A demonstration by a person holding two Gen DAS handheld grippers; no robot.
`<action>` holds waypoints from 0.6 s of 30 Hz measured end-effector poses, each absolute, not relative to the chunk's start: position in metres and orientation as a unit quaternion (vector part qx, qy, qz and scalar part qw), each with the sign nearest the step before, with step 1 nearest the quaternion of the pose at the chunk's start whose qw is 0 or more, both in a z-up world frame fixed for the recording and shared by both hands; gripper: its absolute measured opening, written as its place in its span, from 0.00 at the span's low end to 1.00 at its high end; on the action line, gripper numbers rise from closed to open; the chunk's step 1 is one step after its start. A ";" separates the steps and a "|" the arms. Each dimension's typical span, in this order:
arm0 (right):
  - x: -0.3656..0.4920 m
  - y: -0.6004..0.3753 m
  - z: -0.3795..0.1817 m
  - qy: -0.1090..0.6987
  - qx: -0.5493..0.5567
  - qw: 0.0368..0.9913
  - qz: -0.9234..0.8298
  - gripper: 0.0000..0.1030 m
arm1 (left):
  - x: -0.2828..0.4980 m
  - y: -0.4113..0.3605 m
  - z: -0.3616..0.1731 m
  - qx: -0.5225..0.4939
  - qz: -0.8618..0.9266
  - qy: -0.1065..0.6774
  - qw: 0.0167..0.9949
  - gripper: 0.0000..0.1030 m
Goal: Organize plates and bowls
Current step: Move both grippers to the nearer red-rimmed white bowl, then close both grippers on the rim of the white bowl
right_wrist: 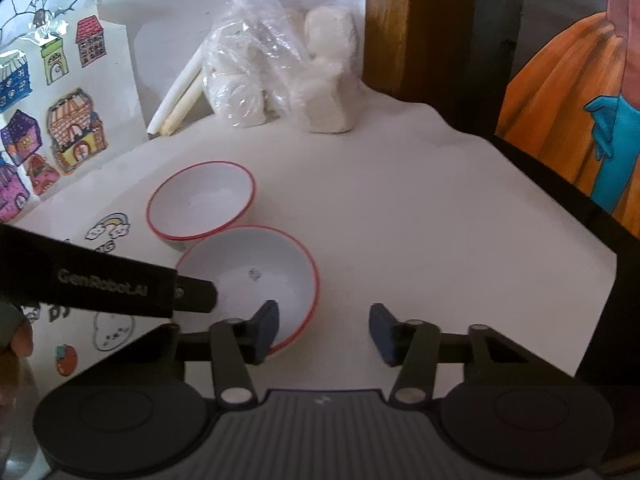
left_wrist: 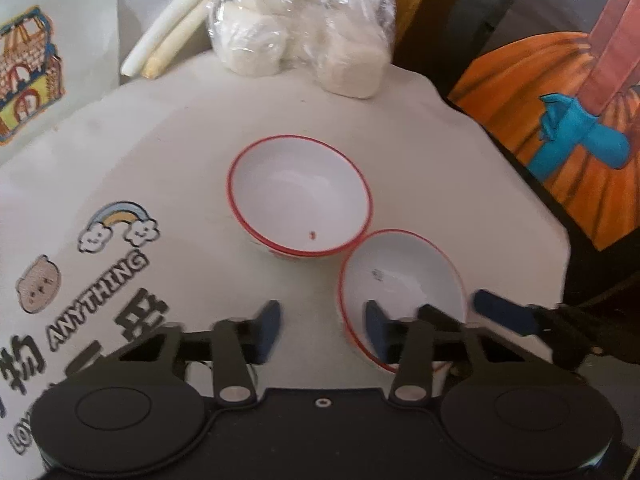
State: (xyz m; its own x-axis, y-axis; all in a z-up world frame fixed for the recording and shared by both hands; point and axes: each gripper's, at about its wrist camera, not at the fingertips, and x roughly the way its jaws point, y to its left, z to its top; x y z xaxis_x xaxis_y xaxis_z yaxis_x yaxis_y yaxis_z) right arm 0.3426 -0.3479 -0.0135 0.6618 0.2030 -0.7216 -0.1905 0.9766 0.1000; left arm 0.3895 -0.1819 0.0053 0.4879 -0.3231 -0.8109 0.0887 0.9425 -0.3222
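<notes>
Wide white bench [left_wrist: 180,160] first, matte and paper-smooth, cartoon stickers along its left side. At the back, a crinkled clear plastic bag [left_wrist: 300,32] stuffed with soft white blocks. Mid-bench, the far bowl [left_wrist: 300,192]: round, glossy white, thin red rim, possibly two nested, with a doubled red line at the near edge. Touching it on the near right, the near bowl [left_wrist: 404,276], same hard glazed make, shallow and slick, upright and not yet lifted. Looks like the pick-up step for stacking: both tools at that near bowl. Left claw [left_wrist: 322,330] part-way apart, one blue pad inside the bowl, the other outside on the bench, left rim between, no squeeze visible. Right claw [right_wrist: 325,330] likewise part-way apart, astride the opposite rim, one pad inside, one out, nothing gripped. Next, probably: pinch both rims firmly, lift level, carry over the far bowl and lower in. Slippery glaze and thin lip, so square pad contact needed. Smallest of all, a red speck [left_wrist: 312,234] inside the far bowl.
</notes>
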 end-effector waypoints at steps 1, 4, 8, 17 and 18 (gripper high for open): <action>0.342 -0.346 -0.013 0.398 0.007 0.911 0.111 0.48 | 0.389 -0.182 0.005 -0.125 -0.126 0.493 0.852 0.32; 0.341 -0.343 -0.013 0.398 0.012 0.910 0.115 0.42 | 0.387 -0.184 0.006 -0.129 -0.141 0.491 0.850 0.18; 0.341 -0.343 -0.014 0.401 0.029 0.907 0.123 0.30 | 0.384 -0.184 0.007 -0.129 -0.145 0.487 0.852 0.15; 0.333 -0.345 -0.019 0.391 0.081 0.911 0.103 0.22 | 0.377 -0.186 0.007 -0.129 -0.137 0.473 0.861 0.12; 0.332 -0.346 -0.020 0.388 0.091 0.912 0.099 0.21 | 0.375 -0.186 0.007 -0.129 -0.136 0.472 0.861 0.11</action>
State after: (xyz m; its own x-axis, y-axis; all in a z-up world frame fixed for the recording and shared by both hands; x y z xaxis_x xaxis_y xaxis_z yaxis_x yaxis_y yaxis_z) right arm 0.3321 -0.3462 -0.0198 0.6794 0.2518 -0.6892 -0.1108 0.9637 0.2428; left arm 0.3754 -0.1857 0.0068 0.5172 -0.3561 -0.7783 0.1129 0.9298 -0.3504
